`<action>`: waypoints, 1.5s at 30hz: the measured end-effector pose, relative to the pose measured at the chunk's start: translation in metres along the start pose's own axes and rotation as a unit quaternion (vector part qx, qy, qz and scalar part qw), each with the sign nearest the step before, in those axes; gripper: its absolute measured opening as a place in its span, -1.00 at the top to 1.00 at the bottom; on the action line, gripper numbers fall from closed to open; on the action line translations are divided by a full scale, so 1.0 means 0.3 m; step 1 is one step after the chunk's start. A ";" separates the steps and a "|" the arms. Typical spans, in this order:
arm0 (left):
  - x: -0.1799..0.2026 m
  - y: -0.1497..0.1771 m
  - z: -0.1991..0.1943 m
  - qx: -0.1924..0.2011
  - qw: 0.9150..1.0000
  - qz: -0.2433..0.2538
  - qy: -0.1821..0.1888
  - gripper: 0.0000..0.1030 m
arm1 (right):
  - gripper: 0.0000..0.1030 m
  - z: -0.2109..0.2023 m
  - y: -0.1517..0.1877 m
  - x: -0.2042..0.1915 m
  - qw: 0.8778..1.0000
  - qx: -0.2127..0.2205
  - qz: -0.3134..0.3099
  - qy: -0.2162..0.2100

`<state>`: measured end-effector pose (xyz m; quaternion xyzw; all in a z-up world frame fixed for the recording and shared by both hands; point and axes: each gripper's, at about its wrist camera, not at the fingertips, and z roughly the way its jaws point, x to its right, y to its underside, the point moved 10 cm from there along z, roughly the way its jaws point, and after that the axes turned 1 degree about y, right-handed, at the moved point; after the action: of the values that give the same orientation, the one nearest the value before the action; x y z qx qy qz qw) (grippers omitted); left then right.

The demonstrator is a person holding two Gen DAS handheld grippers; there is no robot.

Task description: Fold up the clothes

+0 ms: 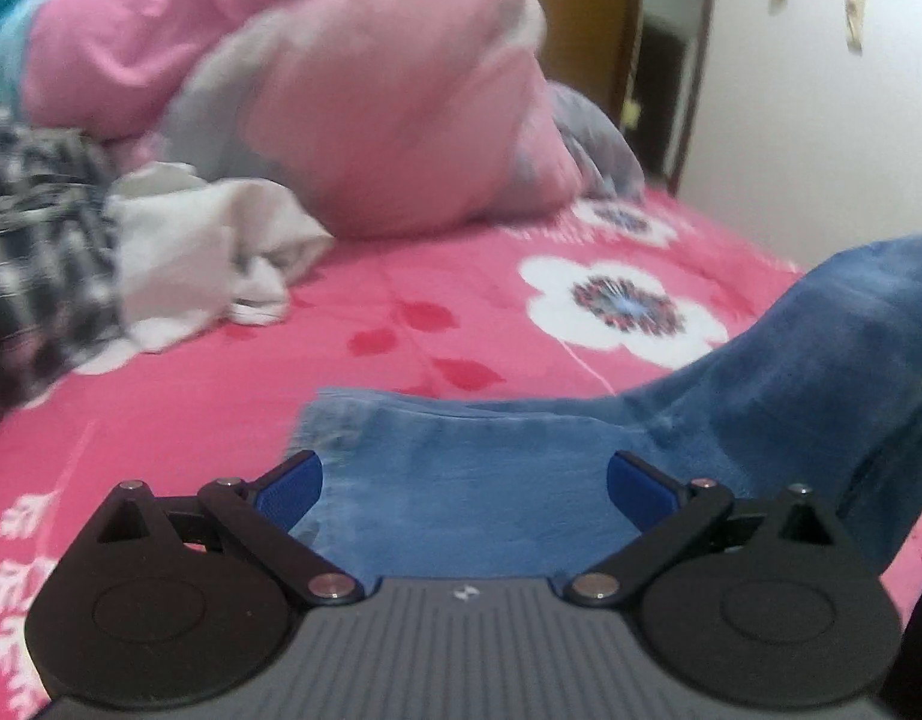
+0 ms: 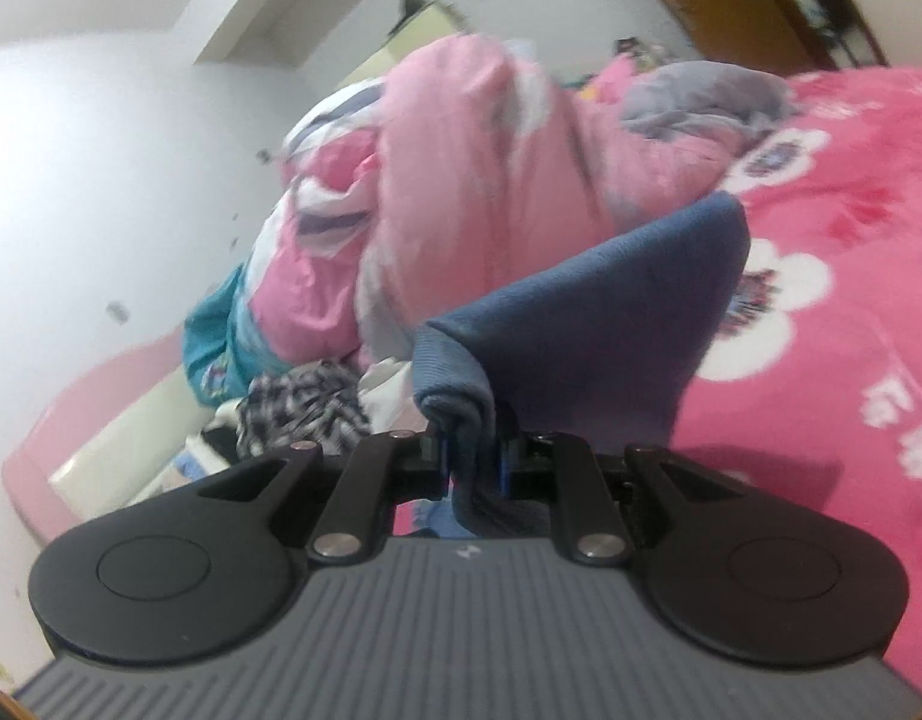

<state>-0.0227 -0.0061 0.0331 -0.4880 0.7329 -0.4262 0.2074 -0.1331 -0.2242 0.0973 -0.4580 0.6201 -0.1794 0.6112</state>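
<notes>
A blue garment (image 1: 490,480) lies on the pink flowered bedsheet (image 1: 461,300), one end flat in front of me and the other rising at the right edge (image 1: 850,330). My left gripper (image 1: 463,489) hangs open just over the flat end, its blue pads (image 1: 290,489) wide apart with cloth below them. In the right wrist view my right gripper (image 2: 472,459) is shut on a bunched edge of the blue garment (image 2: 592,324), which stands up as a raised flap above the bed.
A big pink and grey quilt (image 1: 371,96) is heaped at the back of the bed. A white cloth (image 1: 209,252) and a black-and-white checked garment (image 1: 35,240) lie at the left. A wooden door frame (image 1: 586,18) and white wall stand behind.
</notes>
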 end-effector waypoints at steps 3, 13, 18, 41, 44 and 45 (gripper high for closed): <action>-0.067 0.015 -0.047 0.022 0.999 -0.019 -0.015 -0.85 | 0.75 0.092 0.035 -0.099 0.999 -0.025 -0.031 -0.016; -0.255 0.156 -0.041 0.028 0.988 -0.150 0.032 0.17 | 0.80 0.436 0.380 -0.246 0.979 -0.177 -0.102 -0.013; -0.275 0.183 -0.051 0.056 0.984 -0.157 0.061 0.19 | 0.80 0.457 0.423 -0.309 0.970 -0.175 -0.167 0.015; -0.455 0.218 -0.062 0.092 0.958 -0.260 0.080 0.23 | 0.40 0.511 0.625 -0.475 0.917 -0.169 -0.357 0.050; -0.464 0.206 -0.078 0.095 0.959 -0.258 0.071 0.13 | 0.40 0.482 0.654 -0.542 0.909 -0.153 -0.386 0.013; -0.467 0.200 -0.087 0.097 0.959 -0.257 0.067 0.12 | 0.42 0.468 0.666 -0.566 0.907 -0.150 -0.393 -0.006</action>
<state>-0.0124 0.1396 -0.0179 -0.6077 0.5505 -0.5656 0.0880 -0.1014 0.0599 0.0153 -0.7518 0.4063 -0.3070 0.4190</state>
